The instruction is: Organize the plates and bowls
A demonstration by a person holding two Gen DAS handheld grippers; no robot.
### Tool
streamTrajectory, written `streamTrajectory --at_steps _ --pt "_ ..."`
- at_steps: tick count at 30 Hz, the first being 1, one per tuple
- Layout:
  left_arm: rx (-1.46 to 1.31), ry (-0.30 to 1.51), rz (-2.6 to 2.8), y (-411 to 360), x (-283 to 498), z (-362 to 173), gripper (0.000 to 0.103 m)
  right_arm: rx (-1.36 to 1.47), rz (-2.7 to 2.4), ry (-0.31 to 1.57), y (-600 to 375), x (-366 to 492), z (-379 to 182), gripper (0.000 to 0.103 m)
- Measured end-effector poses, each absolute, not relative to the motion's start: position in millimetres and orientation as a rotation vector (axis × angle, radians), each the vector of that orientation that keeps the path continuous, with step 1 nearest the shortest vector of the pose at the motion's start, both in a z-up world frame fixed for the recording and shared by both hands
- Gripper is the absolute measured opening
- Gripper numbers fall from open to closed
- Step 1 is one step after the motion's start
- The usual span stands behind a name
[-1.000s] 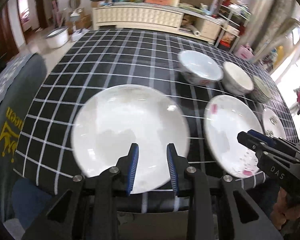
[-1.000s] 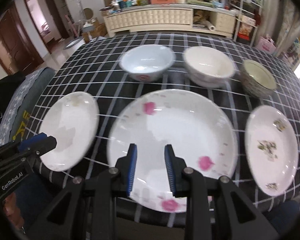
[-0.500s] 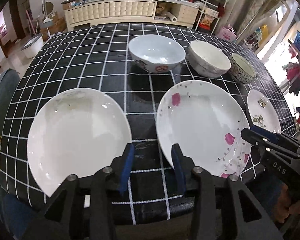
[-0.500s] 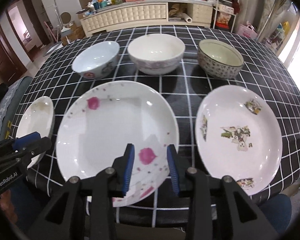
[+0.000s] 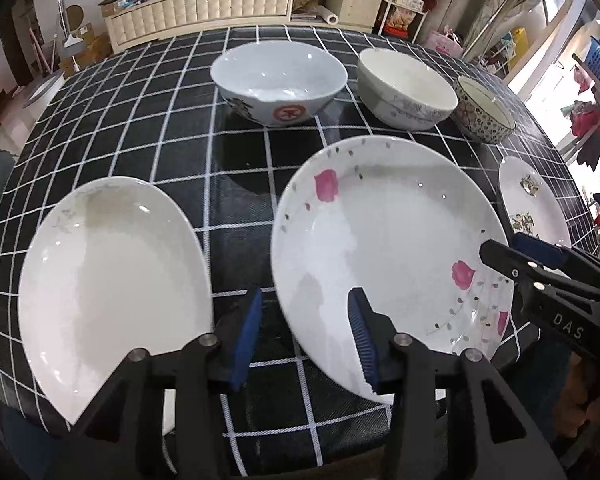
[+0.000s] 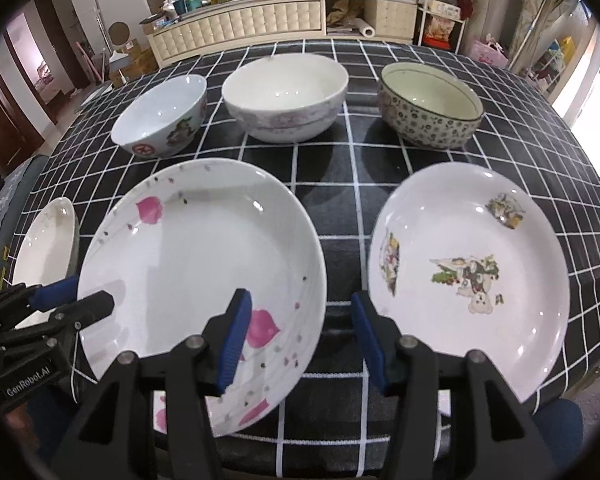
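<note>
Both grippers hover over the near edge of the table, fingers just opening and empty. The left gripper straddles the rim of the rose plate; the right gripper is beside it. Next, I judge, one must close on that rim.
</note>
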State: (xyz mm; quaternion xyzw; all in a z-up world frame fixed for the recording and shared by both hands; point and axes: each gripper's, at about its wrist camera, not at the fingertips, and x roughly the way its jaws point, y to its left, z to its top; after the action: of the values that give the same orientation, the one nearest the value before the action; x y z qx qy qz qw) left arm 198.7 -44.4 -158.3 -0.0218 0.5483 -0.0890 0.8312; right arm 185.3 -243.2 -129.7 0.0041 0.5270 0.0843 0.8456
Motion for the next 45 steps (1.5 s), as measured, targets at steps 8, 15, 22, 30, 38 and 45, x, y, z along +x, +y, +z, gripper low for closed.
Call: streamTrajectory --at_steps 8,15,22,30,38,45 --pt "-0.048 1.184 -0.193 -45.8 208.8 -174.1 0.041 -0.01 0.208 1.113 -236.5 192.2 -134.0 0.056" --pt "-0.048 1.195 -0.221 -47.3 212.5 -179.3 0.035 -0.065 0.182 1.121 -228.2 194.8 -141.8 0.044" --pt "-0.035 1.179 -0.221 -51.2 210.6 -178.4 0.031 -0.062 0.141 1.119 -233.2 187.3 -140.2 0.033" --pt "0.021 1.152 -0.195 -53.0 200.3 -167.3 0.03 -0.025 0.147 1.113 -229.8 178.5 -133.1 0.031" --pt "0.004 1.131 -0.163 -35.6 188.8 -154.1 0.029 -0.034 0.171 1.08 -212.8 173.7 -118.0 0.03" --pt "-0.033 1.102 -0.136 -13.5 179.7 -140.1 0.029 -0.047 0.201 1.062 -192.4 177.0 -108.7 0.03"
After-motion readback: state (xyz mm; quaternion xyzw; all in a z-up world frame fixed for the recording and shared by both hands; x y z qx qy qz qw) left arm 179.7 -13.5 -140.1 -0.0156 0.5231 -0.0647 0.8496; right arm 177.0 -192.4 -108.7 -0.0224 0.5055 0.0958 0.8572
